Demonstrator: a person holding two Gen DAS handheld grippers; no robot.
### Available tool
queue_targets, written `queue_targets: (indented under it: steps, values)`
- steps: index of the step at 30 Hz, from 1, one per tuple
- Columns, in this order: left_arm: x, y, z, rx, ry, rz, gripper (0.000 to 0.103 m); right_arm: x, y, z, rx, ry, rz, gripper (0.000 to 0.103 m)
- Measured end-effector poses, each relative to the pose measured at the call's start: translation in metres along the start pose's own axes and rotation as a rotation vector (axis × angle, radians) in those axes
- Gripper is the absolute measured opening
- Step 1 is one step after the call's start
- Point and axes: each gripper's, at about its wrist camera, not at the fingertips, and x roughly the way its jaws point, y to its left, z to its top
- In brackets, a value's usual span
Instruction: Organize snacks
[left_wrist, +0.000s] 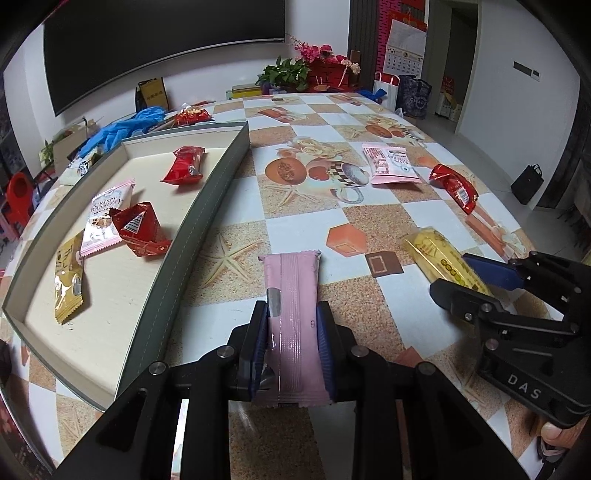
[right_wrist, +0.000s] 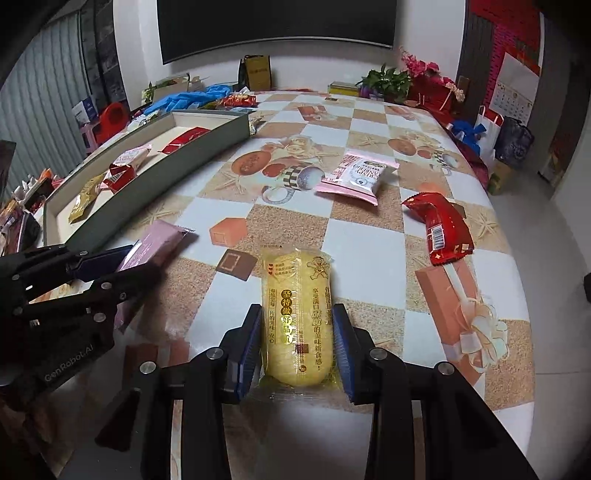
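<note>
table: round top w/ checkered fruit-print vinyl cloth; loose snacks lie toward its right edge, box along its left edge.
box: long shallow grey-green cardboard box w/ pale inside; already holds red, pink & gold packets. Risk: near wall stands up between L gripper & box floor; a low carry could snag the packet on it.
yellow snack: yellow clear-wrapped oblong cake pack, near front-right edge of table, still resting on cloth. Looks soft, so a hard pinch could squash it; slick film could slide out on lift.
pink bar: flat mauve foil-wrapped bar, front-centre of table, just right of box wall. Held by its lower half only; free end may droop or swing out.
R gripper: right gripper, blue pads narrowed onto both sides of yellow snack, gripping it.
L gripper: left gripper, nearly closed, clamped on pink bar.
crowding: both tools near each other at front edge; crossing toward box together risks a bump.
leftovers: pink-white pouch & red foil packet near right edge; a sweep could knock them off.
</note>
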Motion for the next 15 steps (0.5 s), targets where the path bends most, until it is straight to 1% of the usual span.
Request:
queue_targets:
  steps: [4, 15]
  values:
    - [-0.0002, -0.0003, -0.0001, -0.002, 0.001, -0.003, 0.029, 0.0008, 0.0009, 0.0000, -0.007, -0.006, 0.012, 0.040]
    - [-0.0003, -0.0001, -0.0004, 0.000, 0.000, -0.001, 0.029, 0.0012, 0.0025, -0.0006, -0.013, -0.008, 0.008, 0.040]
